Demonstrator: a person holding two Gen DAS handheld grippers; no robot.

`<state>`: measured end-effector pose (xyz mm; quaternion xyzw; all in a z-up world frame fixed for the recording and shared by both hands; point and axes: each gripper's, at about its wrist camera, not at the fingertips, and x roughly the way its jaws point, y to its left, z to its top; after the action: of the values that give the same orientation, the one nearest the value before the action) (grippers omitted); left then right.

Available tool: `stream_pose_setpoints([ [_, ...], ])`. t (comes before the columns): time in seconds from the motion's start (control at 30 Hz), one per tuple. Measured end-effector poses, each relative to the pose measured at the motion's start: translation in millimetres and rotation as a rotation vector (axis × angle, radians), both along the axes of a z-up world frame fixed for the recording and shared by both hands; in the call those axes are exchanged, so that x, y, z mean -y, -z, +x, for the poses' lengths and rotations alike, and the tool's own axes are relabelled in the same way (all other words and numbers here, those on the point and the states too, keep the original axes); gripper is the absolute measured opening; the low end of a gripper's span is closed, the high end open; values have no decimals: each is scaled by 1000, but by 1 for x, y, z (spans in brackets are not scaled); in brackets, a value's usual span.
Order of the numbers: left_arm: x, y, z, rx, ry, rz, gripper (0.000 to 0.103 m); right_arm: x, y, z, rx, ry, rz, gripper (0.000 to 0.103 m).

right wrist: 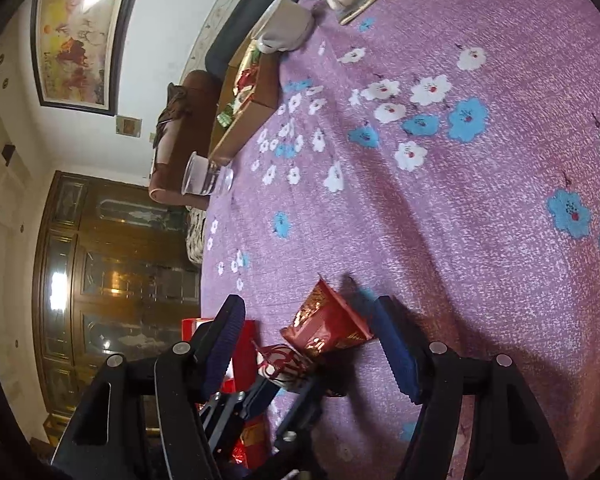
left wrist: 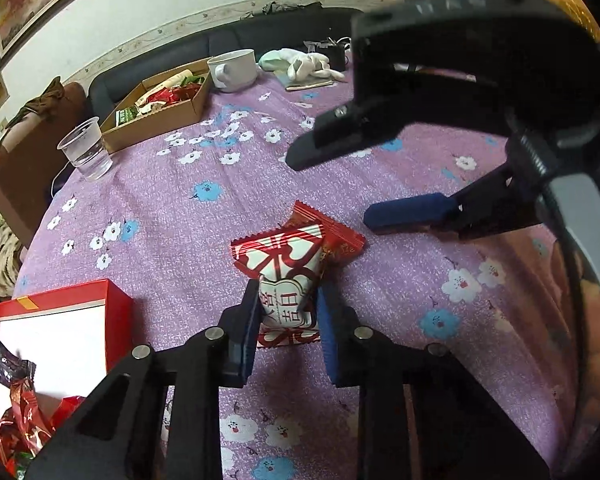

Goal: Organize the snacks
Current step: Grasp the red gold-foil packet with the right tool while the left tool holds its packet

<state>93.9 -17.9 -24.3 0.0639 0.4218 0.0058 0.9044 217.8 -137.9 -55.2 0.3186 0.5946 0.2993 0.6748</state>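
Now pinching white-and-red snack packet [left wrist: 288, 292] mid-body with left tool [left wrist: 288, 304], low over purple desk [left wrist: 380, 184]; hovering right tool [left wrist: 332, 188] agape above red packet [right wrist: 328, 324]. Feeling light, crinkly, slippery; gripping the padded middle, not the seams.

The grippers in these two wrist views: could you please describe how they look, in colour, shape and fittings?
Both share one design. The left gripper has matte black angular linkage arms with round silver pivot pins and flat dark blue finger pads. The right gripper has the same black arms and silver pins, with ribbed blue pads. Seen from the left wrist, a grey handle and black cable trail behind it.
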Motion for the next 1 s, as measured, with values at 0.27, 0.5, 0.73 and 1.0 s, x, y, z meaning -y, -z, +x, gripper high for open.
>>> stream_pose_setpoints([
  [0.27, -2, -3, -23, -6, 51, -73, 21, -13, -2, -4, 47, -37, -48, 72],
  [0.5, 3, -4, -64, -41, 126, -115, 21, -28, 0, -7, 88, -64, -113, 75],
  [0.73, -23, -9, -90, -35, 73, -147, 21, -55, -12, -23, 233, -137, -264, 84],
  [1.0, -35, -12, -100, -10, 22, -144, 21, -90, -15, -50, 449, -254, -555, 80],
])
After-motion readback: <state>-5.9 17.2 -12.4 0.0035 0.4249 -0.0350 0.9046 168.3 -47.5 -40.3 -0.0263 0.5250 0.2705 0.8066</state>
